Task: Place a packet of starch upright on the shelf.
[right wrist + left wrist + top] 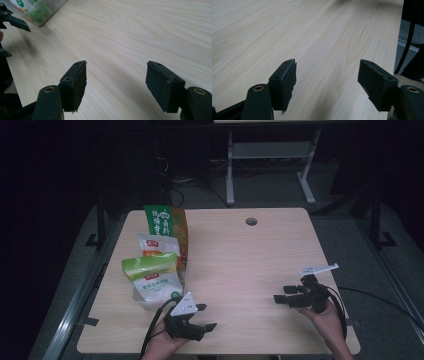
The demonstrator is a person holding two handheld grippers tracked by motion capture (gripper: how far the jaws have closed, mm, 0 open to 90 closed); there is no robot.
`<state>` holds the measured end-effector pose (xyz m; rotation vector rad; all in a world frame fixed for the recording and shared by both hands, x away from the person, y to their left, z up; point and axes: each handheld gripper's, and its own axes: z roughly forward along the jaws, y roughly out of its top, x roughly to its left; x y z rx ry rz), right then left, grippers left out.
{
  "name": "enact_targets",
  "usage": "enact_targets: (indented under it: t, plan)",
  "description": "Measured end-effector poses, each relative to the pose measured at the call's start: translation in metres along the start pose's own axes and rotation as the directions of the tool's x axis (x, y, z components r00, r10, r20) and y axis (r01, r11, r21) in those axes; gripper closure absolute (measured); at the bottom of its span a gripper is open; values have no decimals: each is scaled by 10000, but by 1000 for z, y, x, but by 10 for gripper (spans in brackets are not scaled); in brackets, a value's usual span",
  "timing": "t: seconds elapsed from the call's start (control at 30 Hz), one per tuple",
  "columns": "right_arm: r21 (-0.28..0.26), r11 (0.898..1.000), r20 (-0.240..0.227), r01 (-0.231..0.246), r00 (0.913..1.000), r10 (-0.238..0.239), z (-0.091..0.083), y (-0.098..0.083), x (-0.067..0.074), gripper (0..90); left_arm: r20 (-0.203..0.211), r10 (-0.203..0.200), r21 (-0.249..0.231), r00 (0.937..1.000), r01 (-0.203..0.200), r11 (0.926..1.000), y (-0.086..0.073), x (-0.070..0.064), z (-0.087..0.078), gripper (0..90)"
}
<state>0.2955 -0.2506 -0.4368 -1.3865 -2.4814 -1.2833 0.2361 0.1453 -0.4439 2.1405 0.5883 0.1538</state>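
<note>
My left hand-held gripper (206, 317) sits near the bench's (240, 265) front edge with its jaws standing wide and nothing between them; in the left gripper view (327, 82) there is only bare pale wood past the pads. My right hand-held gripper (280, 299) is over the right side of the bench, pointing left towards the other one, and its jaws are wide too — in the right gripper view (116, 85) the wood grain runs clear between the two black pads.

The nearest thing to my left hand-held gripper is the white-and-green pouch (152, 282), standing at the left side of the bench just behind and to the left of that gripper, apart from its jaws. Behind it stands a smaller white-and-orange pouch (157, 246), and behind that a taller green-and-orange bag (167, 222). The three overlap — each front pack hides the lower part of the one behind, and I cannot tell whether they touch or lean on each other. Their print is too small and dim to read.

In the right gripper view the front pouch (37, 11) is cut off by the top left corner, blurred, showing only a clear bottom edge with green inside. My left hand-held gripper's jaw tips poke in at that view's left edge. The room beyond the bench is very dark; a round hole (251, 221) in the bench top shows near the far edge.
</note>
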Motion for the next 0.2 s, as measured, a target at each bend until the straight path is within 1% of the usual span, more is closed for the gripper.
enact_targets:
  t: [0.03, 0.07, 0.17, 0.2]
  plan:
    - [12, 10000, 11, -95, 10000, 95, 0, -2, 1, 319, 7, 6, -3, 10000, -6, 10000, 0, 0, 0, 306]
    - [-22, 10000, 14, -28, 10000, 28, 0, -4, 1, 319, 1, 119, 83, 9999, -119, 9999, 0, 0, 0, 306]
    - [-76, 10000, 64, 11, 10000, -11, 0, -9, 4, 310, -6, 133, 81, 9999, -133, 9999, 0, 0, 0, 306]
    - [-84, 10000, 94, -3, 10000, 3, -1, -9, 5, 303, 2, 28, -7, 10000, -28, 10000, 0, 0, 1, 306]
